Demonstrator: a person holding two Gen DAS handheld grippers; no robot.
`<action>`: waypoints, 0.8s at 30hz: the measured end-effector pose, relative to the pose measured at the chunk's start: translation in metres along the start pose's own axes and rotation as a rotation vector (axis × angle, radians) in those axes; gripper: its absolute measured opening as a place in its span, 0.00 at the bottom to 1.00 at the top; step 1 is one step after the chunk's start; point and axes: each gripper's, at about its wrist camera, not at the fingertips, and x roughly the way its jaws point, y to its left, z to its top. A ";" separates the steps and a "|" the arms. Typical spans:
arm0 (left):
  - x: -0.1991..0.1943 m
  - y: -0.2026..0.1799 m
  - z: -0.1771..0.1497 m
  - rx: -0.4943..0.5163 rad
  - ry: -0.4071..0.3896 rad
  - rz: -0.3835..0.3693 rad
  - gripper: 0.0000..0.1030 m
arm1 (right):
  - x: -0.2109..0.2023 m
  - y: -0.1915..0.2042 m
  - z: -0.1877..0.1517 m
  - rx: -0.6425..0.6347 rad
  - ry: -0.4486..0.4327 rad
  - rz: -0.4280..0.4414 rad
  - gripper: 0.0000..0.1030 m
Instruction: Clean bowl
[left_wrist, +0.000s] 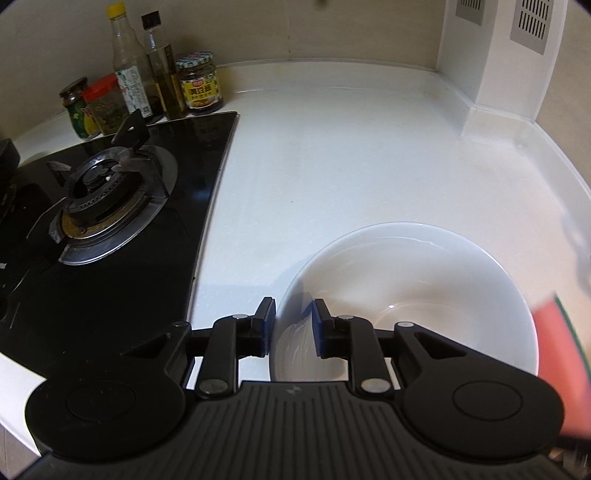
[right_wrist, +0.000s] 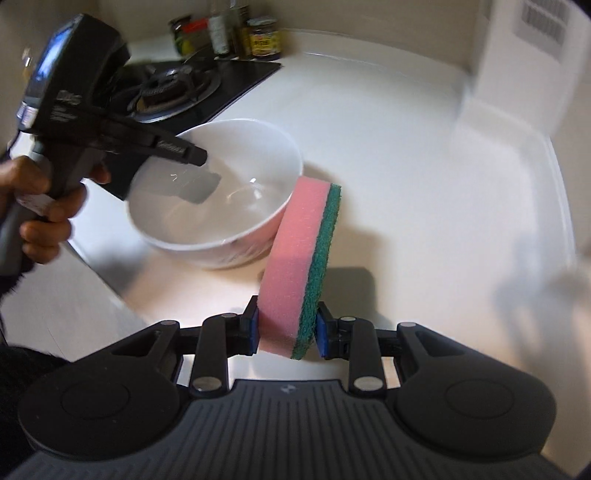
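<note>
On the white surface sits the bowl, white and round, just beside the black stove. Left tongs stand apart, one finger on each side of the bowl's rim, not pinching it. Right tongs are clamped on a sponge (pink with a green side), held upright near the bowl. Jars and bottles stand behind the stove. A hand holds the left tool.
</note>
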 end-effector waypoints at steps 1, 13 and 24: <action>-0.001 -0.001 -0.002 -0.002 0.001 0.008 0.24 | -0.002 0.004 -0.007 0.024 -0.005 0.009 0.24; -0.012 -0.016 -0.015 -0.055 0.024 0.092 0.24 | -0.026 0.037 -0.040 0.079 -0.042 0.109 0.24; -0.001 -0.044 -0.012 -0.063 0.121 0.021 0.22 | -0.027 0.000 -0.028 0.158 -0.107 0.052 0.25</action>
